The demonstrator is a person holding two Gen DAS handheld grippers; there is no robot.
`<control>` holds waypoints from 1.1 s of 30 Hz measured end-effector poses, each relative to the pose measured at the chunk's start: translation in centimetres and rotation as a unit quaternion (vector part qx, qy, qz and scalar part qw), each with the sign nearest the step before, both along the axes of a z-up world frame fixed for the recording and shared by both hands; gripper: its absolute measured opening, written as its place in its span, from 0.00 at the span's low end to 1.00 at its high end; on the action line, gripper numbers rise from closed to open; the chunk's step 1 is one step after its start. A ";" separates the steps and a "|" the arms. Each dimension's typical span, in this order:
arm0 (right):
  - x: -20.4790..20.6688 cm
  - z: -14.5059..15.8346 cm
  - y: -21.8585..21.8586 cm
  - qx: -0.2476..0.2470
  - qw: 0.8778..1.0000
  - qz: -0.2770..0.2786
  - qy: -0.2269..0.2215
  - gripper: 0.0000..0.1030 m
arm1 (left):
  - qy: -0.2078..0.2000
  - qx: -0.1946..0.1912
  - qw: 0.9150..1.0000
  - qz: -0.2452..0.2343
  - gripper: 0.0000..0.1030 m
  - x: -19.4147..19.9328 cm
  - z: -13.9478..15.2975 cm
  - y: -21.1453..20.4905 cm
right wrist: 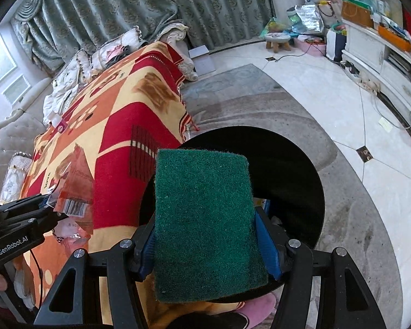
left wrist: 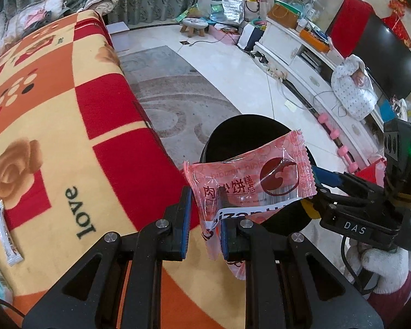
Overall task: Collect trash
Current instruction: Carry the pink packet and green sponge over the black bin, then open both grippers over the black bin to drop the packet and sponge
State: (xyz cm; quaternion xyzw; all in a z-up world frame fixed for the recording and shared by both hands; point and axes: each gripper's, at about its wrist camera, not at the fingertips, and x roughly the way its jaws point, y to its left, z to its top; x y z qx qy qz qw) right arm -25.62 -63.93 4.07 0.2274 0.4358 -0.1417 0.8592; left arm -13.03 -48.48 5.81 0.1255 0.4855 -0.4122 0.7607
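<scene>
My left gripper (left wrist: pixel 205 219) has its jaws apart; a pink snack wrapper (left wrist: pixel 249 181) hangs against its right finger, over the rim of the black trash bin (left wrist: pixel 233 128). I cannot tell if the wrapper is pinched. The wrapper also shows in the right wrist view (right wrist: pixel 74 194) at the left gripper's (right wrist: pixel 45 203) tips. My right gripper (right wrist: pixel 205 244) is shut on a green scouring pad (right wrist: pixel 202 216), held above the black bin (right wrist: pixel 287 186). The right gripper (left wrist: pixel 319 181) appears in the left wrist view beside the bin.
A sofa with a red, orange and yellow blanket (left wrist: pixel 54 142) lies left of the bin. A white sachet (left wrist: pixel 5 233) lies on the blanket. A grey rug (left wrist: pixel 167 87) and tiled floor stretch beyond. A white TV cabinet (left wrist: pixel 301 54) stands at right. A pink slipper (right wrist: pixel 260 307) lies by the bin.
</scene>
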 end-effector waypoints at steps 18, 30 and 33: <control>-0.7 -0.2 -0.7 -0.011 1.000 -0.012 0.006 0.60 | 0.021 -0.010 1.000 -0.005 0.15 -0.4 -0.7 -2.2; -1.1 -0.4 -1.5 -0.011 1.000 -0.022 0.012 0.66 | 0.050 -0.027 0.998 -0.009 0.33 -0.2 -1.2 -2.9; -1.2 -0.4 -1.7 -0.010 1.000 -0.026 0.011 0.68 | 0.055 -0.037 0.998 -0.011 0.44 -0.2 -1.0 -3.0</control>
